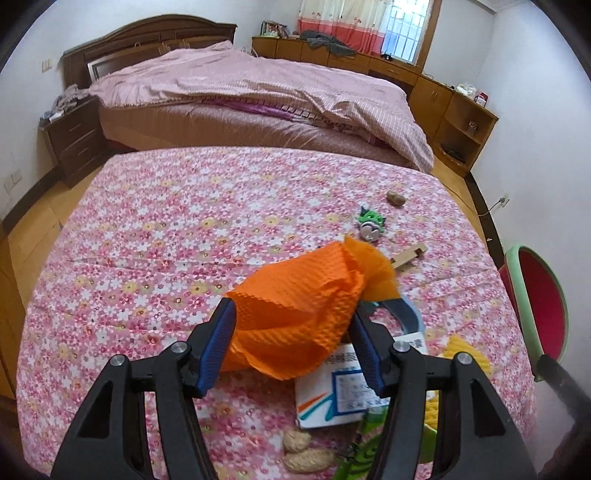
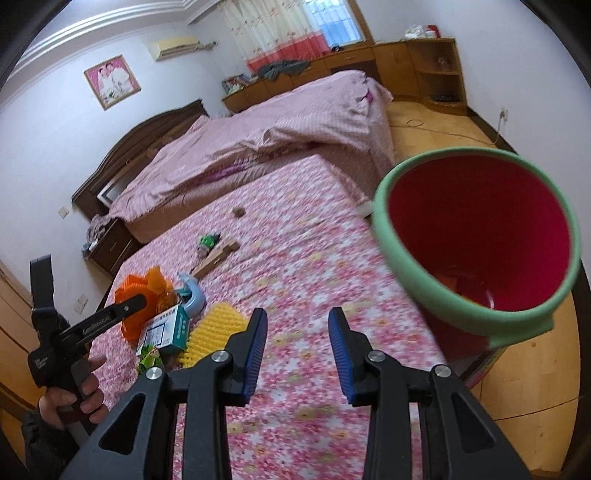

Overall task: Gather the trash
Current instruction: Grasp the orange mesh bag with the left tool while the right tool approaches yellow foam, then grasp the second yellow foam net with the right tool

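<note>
We've got the crumpled orange waffle-textured cloth [image 1: 295,314] pinched in our L gripper [image 1: 291,343], lifted off the table. Red bin w/ green rim [image 2: 476,251] sits well off to its right. R gripper [image 2: 297,350] gapes empty, nearer the bin.

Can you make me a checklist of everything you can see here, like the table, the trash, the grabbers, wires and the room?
Surface: floral pink cloth covering the table.
Job's things: orange crumpled wrapper between the left gripper's fingers; red bin with a green rim beside the table's edge.
Clutter: white and teal box, yellow bumpy piece, peanuts, wooden piece, green toy, small brown lump, grey-blue curved piece.
Grippers: left closed around the wrapper; right gripper open, holding nothing.
Cables: one cord across the floor to a wall socket.
Surroundings: bed, nightstand, wooden cabinets, curtains.
</note>
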A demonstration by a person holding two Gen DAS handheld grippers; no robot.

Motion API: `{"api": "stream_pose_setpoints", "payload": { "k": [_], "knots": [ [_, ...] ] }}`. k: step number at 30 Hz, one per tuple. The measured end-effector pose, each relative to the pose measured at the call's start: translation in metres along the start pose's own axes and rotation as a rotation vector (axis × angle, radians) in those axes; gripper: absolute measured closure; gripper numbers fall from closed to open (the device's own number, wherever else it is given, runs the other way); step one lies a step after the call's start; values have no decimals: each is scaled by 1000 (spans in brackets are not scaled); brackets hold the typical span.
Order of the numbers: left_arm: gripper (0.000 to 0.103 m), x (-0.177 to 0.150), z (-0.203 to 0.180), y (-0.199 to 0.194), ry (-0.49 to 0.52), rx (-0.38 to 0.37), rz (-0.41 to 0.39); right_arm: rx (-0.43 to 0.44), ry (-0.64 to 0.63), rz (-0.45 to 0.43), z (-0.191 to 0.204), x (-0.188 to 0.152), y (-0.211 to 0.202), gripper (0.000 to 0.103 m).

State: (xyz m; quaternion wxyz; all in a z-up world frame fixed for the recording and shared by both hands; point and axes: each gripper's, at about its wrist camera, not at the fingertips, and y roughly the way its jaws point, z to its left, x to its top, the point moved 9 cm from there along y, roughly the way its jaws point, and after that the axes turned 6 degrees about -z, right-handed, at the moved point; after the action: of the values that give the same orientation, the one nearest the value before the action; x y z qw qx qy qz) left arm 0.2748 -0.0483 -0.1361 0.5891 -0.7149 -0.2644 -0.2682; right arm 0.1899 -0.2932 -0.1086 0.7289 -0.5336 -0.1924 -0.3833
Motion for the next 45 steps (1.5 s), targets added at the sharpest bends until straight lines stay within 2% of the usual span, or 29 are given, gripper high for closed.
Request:
{"api": "stream_pose_setpoints", "payload": {
  "k": [2,4,7,10,24,25,32,37,45],
  "knots": [
    [50,-1,2,4,-6,-12,7,12,-8,18,7,-4,8,66],
    [65,-3,6,8,-22,-26,14,21,-14,29,12,-7,15,66],
    [81,-5,13,11,-52,-42,21,40,-27,59,23,-14,26,66],
    [89,-5,21,10,-100,-76,21,56,-43,81,33,-20,34,66],
    [90,-4,47,-42,-192,-115,-60,129,-47,179,70,-49,64,65],
    [90,-5,46,-46,-190,-118,-62,128,-48,169,71,-49,64,66],
    [90,-13,41,-65,-189,-141,-69,125,-47,150,73,-53,63,91],
    [90,-15,38,-79,-184,-151,-84,121,-38,113,69,-49,48,94],
    [90,-18,22,-105,-161,-183,-109,120,-38,0,66,-31,3,94]
  ]
}}
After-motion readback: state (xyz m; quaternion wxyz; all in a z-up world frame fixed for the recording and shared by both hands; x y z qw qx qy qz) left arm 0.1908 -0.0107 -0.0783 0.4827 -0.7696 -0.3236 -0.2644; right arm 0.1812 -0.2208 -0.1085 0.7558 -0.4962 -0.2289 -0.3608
